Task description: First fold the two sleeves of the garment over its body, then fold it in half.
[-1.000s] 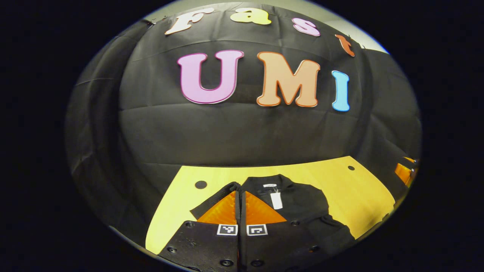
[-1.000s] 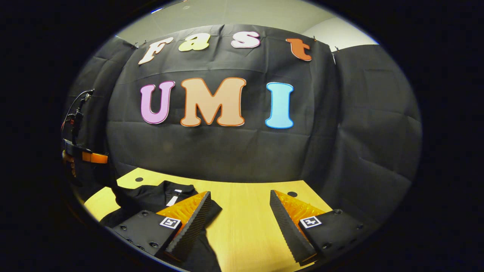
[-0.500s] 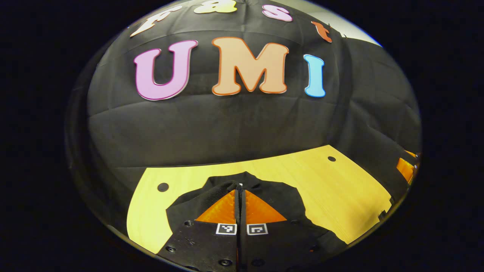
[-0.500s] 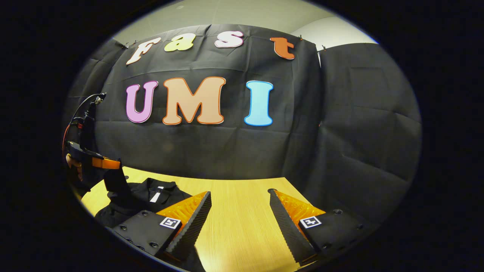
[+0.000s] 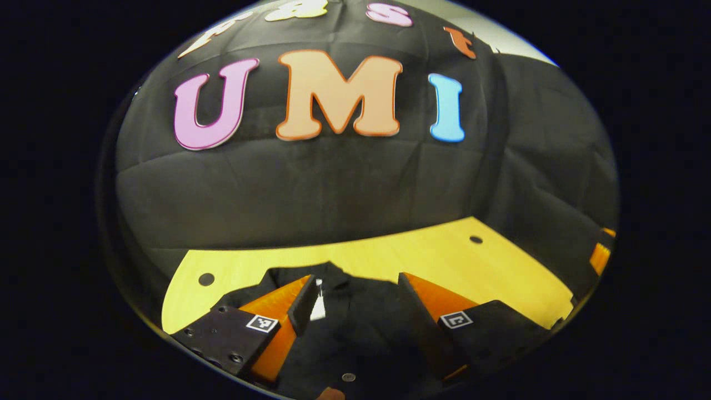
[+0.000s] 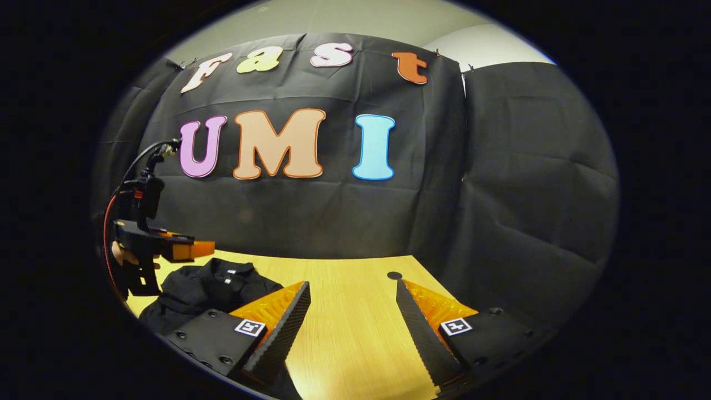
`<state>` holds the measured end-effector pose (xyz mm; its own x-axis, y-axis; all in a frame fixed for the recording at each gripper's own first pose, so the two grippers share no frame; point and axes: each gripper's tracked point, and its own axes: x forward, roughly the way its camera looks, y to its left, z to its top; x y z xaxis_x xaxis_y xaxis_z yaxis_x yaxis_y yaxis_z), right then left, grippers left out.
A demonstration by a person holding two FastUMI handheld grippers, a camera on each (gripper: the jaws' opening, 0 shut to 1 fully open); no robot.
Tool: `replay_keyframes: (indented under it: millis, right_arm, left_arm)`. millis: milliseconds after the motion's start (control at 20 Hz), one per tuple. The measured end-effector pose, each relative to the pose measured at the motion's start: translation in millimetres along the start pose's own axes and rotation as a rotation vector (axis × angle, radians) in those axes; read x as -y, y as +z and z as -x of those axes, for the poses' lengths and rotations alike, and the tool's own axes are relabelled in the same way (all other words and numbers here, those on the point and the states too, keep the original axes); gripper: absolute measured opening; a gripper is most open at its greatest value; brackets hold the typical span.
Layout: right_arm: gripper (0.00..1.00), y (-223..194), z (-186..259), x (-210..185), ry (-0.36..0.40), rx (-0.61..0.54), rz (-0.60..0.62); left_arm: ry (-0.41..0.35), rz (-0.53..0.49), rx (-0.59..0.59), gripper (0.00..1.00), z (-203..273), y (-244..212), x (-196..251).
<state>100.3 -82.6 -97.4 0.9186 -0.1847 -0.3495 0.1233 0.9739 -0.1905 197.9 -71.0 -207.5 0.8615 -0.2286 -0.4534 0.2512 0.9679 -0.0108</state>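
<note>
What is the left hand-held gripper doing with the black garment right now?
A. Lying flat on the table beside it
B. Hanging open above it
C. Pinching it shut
B: in the left gripper view the left hand-held gripper has its fingers spread apart, with the black garment lying between them on the table.

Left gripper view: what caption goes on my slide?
Open left gripper above the black garment on the yellow table.
</note>
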Motion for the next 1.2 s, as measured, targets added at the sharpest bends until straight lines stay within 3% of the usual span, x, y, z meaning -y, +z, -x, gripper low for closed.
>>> replay_keyframes:
  millis: [200,450,600,650,800,1200]
  right_arm:
    - [1.0,-1,2,-13,0.055,0.01,0.007]
    - [0.98,0,5,-33,0.173,0.03,0.025]
    - [0.98,-4,14,-48,0.241,0.032,0.049]
    - [0.99,-9,19,-51,0.251,0.021,0.052]
    - [0.98,-15,36,-71,0.276,0.022,0.056]
    - [1.0,-64,72,-104,0.284,-0.079,0.1]
  left_arm:
    - [0.025,-0.054,0.074,0.93,34,28,-16]
    - [0.156,-0.037,0.129,0.93,102,34,-54]
    - [0.241,-0.021,0.139,0.96,150,18,-76]
    - [0.259,-0.018,0.133,0.92,166,12,-83]
    - [0.312,-0.015,0.103,0.92,211,-16,-104]
    - [0.352,0.025,-0.041,0.92,290,-96,-143]
